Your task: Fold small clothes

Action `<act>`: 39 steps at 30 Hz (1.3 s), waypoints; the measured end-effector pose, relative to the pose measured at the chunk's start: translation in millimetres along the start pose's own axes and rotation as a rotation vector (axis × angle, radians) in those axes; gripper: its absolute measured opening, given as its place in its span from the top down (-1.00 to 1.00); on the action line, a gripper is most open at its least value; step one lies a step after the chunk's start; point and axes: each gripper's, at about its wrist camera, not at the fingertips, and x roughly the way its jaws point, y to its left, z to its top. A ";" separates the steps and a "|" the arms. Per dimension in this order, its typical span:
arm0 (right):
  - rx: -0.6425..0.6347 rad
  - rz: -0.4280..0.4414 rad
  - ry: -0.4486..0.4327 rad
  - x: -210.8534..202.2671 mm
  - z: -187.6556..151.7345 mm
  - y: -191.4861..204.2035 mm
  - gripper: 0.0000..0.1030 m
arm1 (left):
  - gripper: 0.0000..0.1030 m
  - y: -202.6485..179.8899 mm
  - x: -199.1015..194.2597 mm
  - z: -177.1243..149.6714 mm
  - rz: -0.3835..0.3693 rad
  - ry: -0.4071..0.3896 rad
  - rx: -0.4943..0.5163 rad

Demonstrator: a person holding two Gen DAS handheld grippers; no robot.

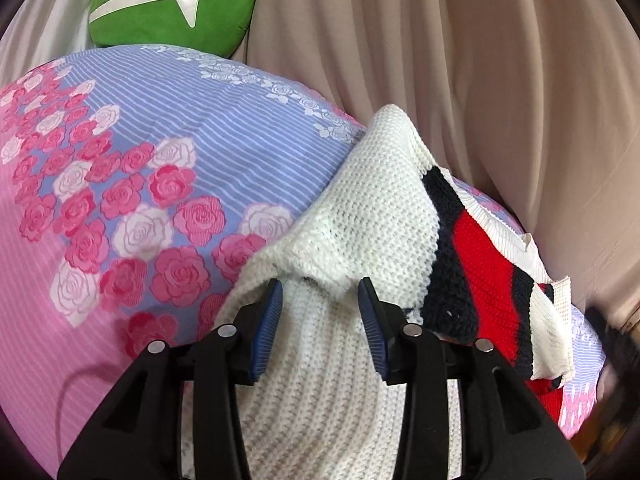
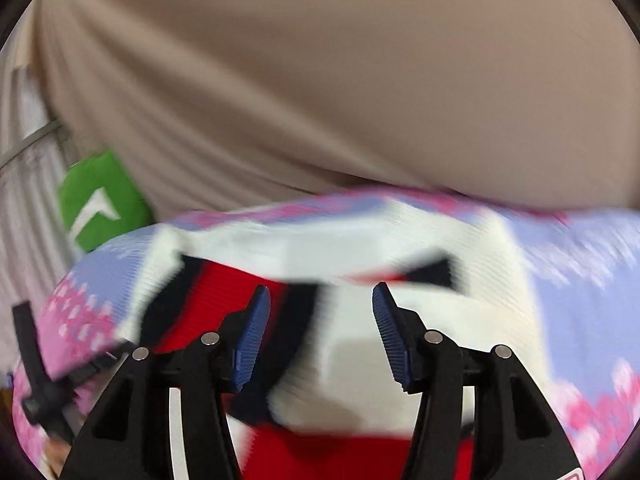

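Observation:
A small white knit sweater [image 1: 360,208] with a red band [image 1: 480,264] and dark navy stripes lies bunched on a flowered bedsheet [image 1: 160,160]. My left gripper [image 1: 320,292] is open, its blue pads [image 1: 268,320] standing apart on either side of a raised fold of the white knit. In the blurred right wrist view the same sweater [image 2: 360,240] spreads across the sheet [image 2: 580,260]. My right gripper [image 2: 320,300] hangs open just above its red and white part, with nothing pinched between the pads [image 2: 250,340].
A green cushion [image 1: 172,4] with a white mark sits at the bed's far left; it shows again as the cushion [image 2: 100,204]. A beige curtain [image 1: 480,60] hangs close behind the bed. A black tool part [image 2: 36,360] shows at the left edge.

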 end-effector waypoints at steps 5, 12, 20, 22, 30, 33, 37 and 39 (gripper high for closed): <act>0.141 0.039 0.081 14.3 -18.8 -57.9 -0.07 | 0.17 5.9 4.2 9.4 -0.024 0.050 -0.053; 0.095 0.127 -0.074 -5.3 17.3 -42.3 0.83 | 0.77 -2.5 -0.7 15.1 0.070 0.030 -0.004; 0.125 0.027 0.102 53.0 9.8 -90.6 0.84 | 1.00 7.0 6.8 18.7 0.199 0.019 0.054; 0.122 0.047 0.076 44.1 15.2 -89.5 0.83 | 1.00 7.9 -1.8 17.8 0.176 0.016 0.037; 0.093 0.131 -0.017 22.4 22.1 -67.9 0.83 | 0.39 -23.7 -13.6 1.9 -0.045 0.135 0.066; 0.044 0.020 0.044 44.1 19.0 -66.4 0.82 | 0.15 -33.6 9.3 3.3 0.041 0.127 0.103; 0.134 0.009 0.098 50.0 9.3 -94.1 0.81 | 0.34 -28.3 18.1 11.4 0.074 0.086 0.077; 0.153 0.012 0.070 25.1 7.8 -96.3 0.63 | 0.36 -24.3 12.2 12.3 0.072 0.090 0.072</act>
